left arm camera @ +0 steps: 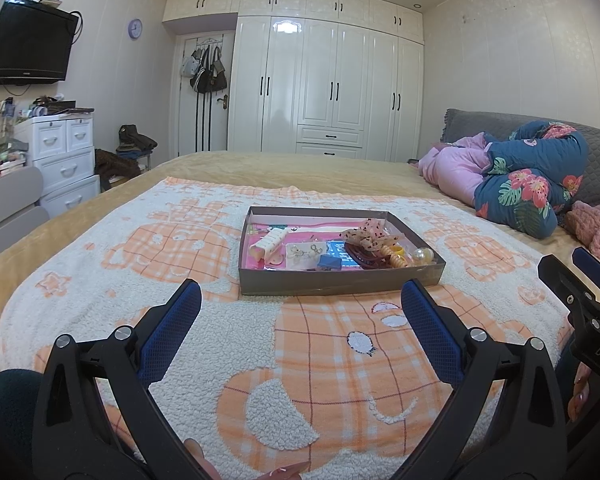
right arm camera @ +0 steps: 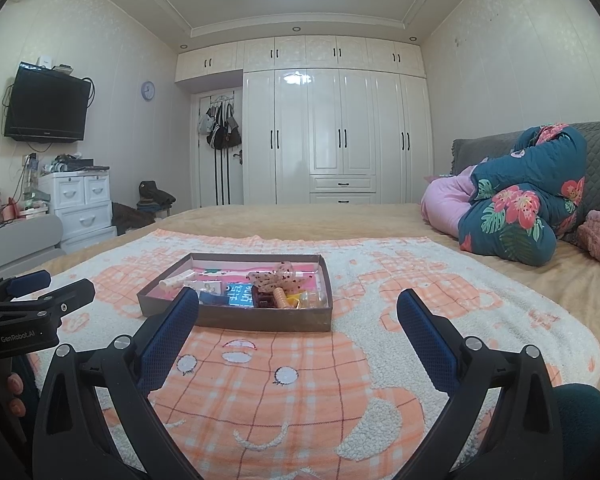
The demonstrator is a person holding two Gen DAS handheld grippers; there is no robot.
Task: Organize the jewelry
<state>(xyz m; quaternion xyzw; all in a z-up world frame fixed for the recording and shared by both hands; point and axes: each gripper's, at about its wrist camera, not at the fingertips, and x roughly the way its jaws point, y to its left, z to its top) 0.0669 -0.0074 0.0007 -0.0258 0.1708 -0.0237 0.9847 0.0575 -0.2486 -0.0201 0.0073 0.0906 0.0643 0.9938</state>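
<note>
Shallow grey box [left arm camera: 340, 280] holding the jewelry and hair accessories, used here as the landmark. It sits on an orange-and-white patterned blanket [left arm camera: 340, 360] spread over the bed, probably to give the small pieces a soft, flat bed of fabric that stops them rolling. All visible pieces lie inside the box: a white ridged hair clip [left arm camera: 271, 242] toward its left wall, a card of earrings [left arm camera: 305, 254] near its middle, a dotted fabric bow [left arm camera: 370, 236] and dark hair ties [left arm camera: 364, 260] toward its right, and a clear bead [left arm camera: 424, 256] in its near right corner. No piece shows on the blanket outside the box.

The left hand-held gripper [left arm camera: 300, 308] hovers short of the box's near wall, fingers spread wide and empty. The right hand-held gripper [right arm camera: 298, 312] is held likewise just before the near wall, also spread and empty. This arrangement fits either a sorting yet to come or pieces already gathered into the box.
</note>
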